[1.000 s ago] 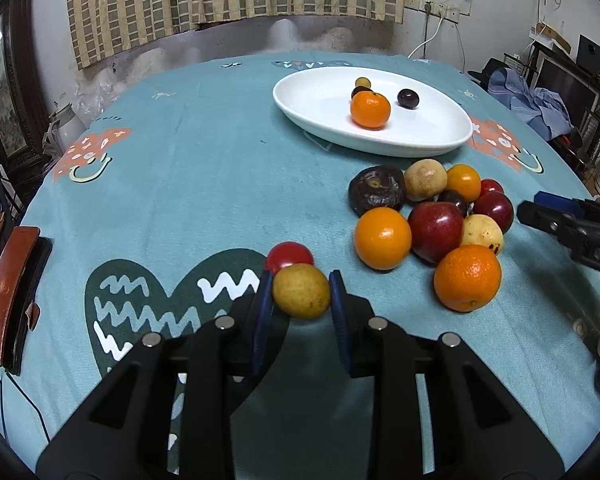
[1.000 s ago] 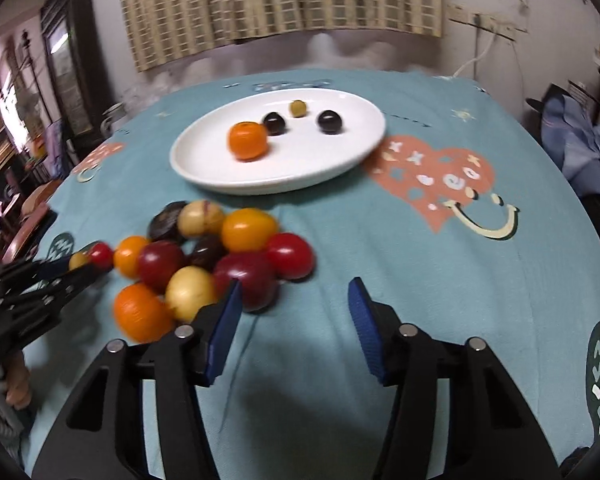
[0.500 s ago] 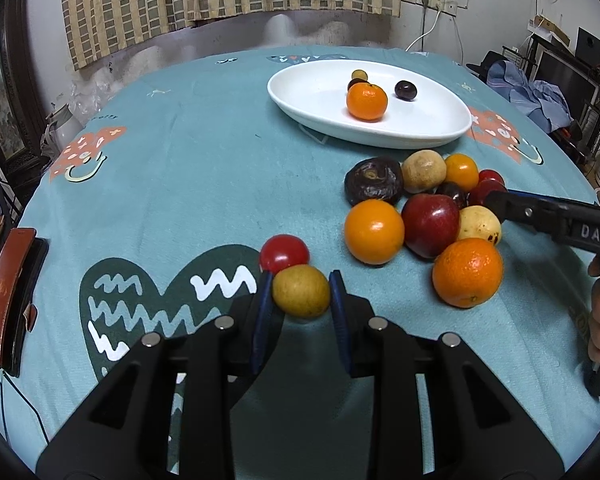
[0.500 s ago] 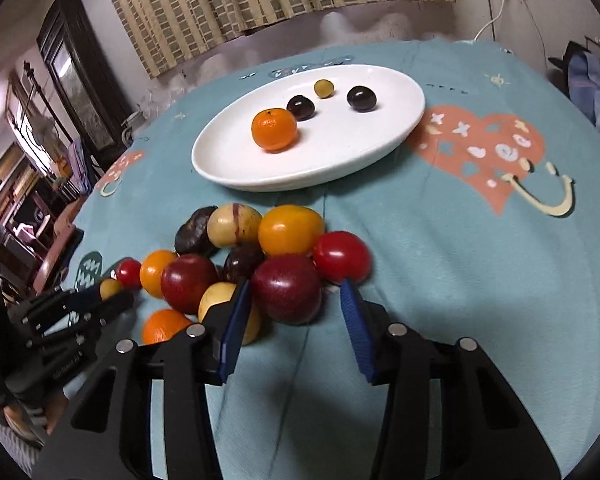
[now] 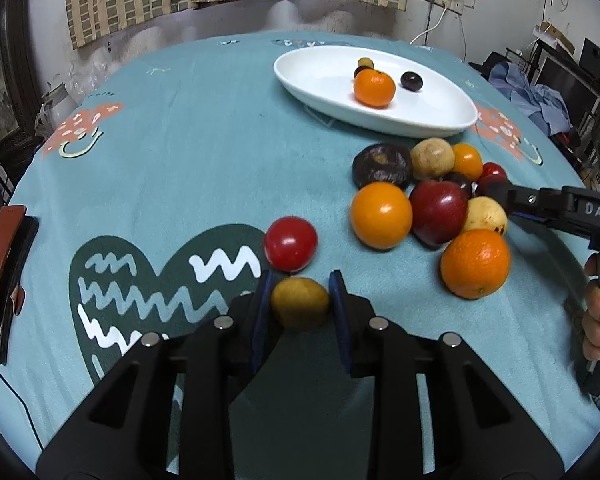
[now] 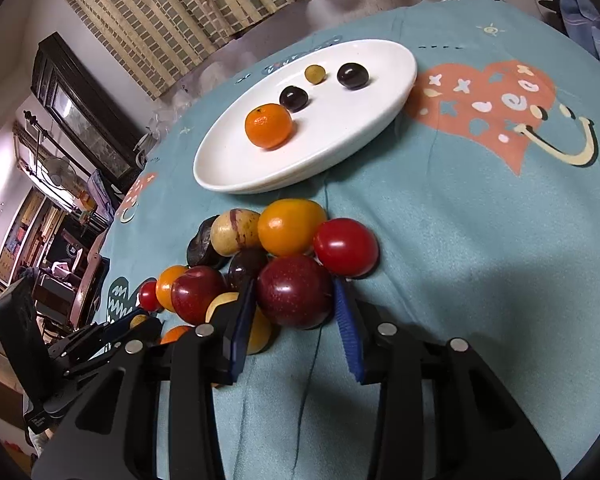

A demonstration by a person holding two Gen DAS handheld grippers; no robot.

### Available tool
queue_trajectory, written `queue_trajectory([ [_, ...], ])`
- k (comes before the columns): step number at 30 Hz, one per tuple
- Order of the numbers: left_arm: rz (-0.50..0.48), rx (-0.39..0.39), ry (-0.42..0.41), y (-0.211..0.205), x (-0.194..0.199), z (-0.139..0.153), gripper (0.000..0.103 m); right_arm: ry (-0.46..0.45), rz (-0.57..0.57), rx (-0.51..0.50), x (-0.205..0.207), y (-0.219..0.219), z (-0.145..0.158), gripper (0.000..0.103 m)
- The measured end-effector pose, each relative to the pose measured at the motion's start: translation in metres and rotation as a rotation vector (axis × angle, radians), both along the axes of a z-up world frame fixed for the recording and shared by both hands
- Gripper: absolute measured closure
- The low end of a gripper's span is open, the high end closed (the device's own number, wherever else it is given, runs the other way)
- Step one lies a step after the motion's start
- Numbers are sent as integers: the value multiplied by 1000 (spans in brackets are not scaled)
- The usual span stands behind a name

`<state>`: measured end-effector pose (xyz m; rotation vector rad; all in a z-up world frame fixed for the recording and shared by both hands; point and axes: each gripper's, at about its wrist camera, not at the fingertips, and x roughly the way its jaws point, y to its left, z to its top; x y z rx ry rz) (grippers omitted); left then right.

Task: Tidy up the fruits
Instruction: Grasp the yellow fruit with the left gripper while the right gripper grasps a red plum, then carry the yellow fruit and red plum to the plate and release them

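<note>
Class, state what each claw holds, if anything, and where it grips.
Left claw: yellow-green fruit, by its sides. Right claw, just closing: dark red plum, by its sides.

right gripper [image 6: 294,322] closing around dark red plum [image 6: 294,297]

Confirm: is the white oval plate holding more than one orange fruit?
No. In the right wrist view the white oval plate holds one orange mandarin, two dark round fruits and one small yellow-green fruit.

Left wrist view looked obliquely down from close above the tablecloth [image 5: 204,152]; right wrist view faced similarly from the opposite side. Both shared the white plate [image 5: 312,76] [image 6: 236,168] and fruit pile [image 5: 440,208] [image 6: 276,256].
</note>
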<state>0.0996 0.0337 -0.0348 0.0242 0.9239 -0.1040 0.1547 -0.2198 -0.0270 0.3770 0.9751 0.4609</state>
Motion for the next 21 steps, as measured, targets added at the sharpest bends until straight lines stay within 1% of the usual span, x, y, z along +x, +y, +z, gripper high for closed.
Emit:
queue_trajectory([
  [5,6,-16,1,3,-7,0,74,0,-6,6,2,-4,1,63],
  [8,11,-14,-9,3,-10,2,74,-22,-14,-11,-2,-5,4,63],
  [10,17,-21,-55,2,-16,12,74,-47,-24,-18,-6,-8,10,63],
  [11,16,-34,-98,2,-19,22,74,-74,-33,-14,-9,-10,17,63],
  [13,17,-35,-152,0,-18,40,74,-130,-46,-3,-14,-15,36,63],
  [14,12,-36,-166,-2,-15,48,74,-166,-49,-9,-15,-15,48,63],
  [16,-8,-19,-190,-11,4,69,74,-210,-50,-44,-7,-14,68,63],
  [18,-23,-6,-212,-23,28,85,74,-222,-62,-67,9,-12,81,63],
  [20,-29,-8,-228,-34,52,92,74,-222,-70,-86,30,-8,85,63],
  [21,-31,-16,-229,-40,67,93,74,-216,-76,-95,45,-4,81,63],
])
